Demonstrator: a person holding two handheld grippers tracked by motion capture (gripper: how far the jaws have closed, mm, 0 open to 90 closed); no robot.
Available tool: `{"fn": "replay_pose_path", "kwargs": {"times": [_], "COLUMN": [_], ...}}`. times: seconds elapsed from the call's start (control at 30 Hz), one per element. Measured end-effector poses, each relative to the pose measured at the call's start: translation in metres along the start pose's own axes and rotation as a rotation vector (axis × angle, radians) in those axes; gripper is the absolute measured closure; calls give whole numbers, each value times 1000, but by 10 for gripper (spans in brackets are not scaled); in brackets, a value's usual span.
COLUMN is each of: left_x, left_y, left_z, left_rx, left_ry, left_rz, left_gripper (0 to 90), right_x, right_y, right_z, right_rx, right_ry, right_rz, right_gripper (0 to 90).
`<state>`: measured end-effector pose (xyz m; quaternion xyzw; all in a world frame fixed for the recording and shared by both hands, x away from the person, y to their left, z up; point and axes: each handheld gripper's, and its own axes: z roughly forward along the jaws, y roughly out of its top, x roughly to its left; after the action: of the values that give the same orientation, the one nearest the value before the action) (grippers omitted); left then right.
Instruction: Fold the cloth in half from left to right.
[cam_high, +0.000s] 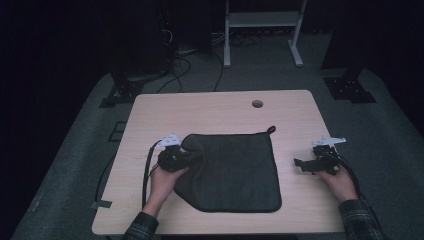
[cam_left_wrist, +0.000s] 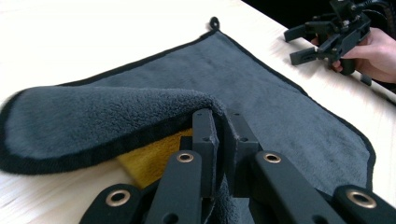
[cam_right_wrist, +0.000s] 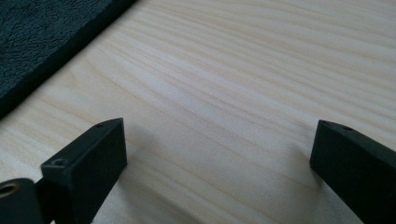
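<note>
A dark grey cloth (cam_high: 235, 170) with a black hem and a small hanging loop (cam_high: 271, 129) lies on the wooden table (cam_high: 220, 107). Its left edge is lifted and folded over toward the middle. My left gripper (cam_high: 192, 158) is shut on that raised edge; in the left gripper view the jaws pinch the cloth (cam_left_wrist: 280, 107) at the fold (cam_left_wrist: 222, 126), and a yellow underside (cam_left_wrist: 156, 156) shows beneath. My right gripper (cam_high: 301, 165) rests open over bare wood to the right of the cloth, its jaws wide apart (cam_right_wrist: 217, 154) with nothing between them. The right gripper (cam_left_wrist: 322, 44) also shows in the left gripper view.
A round cable hole (cam_high: 257, 104) sits near the table's far edge. Black cables trail off the left side of the table (cam_high: 147, 170). Beyond the table stand a white frame (cam_high: 262, 30) and dark stands on a grey floor.
</note>
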<state>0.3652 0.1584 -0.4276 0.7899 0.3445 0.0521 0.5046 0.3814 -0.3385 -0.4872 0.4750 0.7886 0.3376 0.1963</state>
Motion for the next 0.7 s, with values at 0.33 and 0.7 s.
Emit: {"fn": "replay_pose_path", "kwargs": {"times": [0.33, 0.7], "left_x": [-12, -24], "left_y": [12, 21], "left_z": [29, 60], "left_rx": [13, 32], "left_ry": [-48, -112], "left_rz": [9, 14], "left_gripper": [840, 840], "right_x": [0, 0], "right_y": [0, 0], "right_z": [0, 0], "right_rx": [0, 0], "right_ry": [0, 0], "right_rz": [0, 0], "right_gripper": [29, 29]}}
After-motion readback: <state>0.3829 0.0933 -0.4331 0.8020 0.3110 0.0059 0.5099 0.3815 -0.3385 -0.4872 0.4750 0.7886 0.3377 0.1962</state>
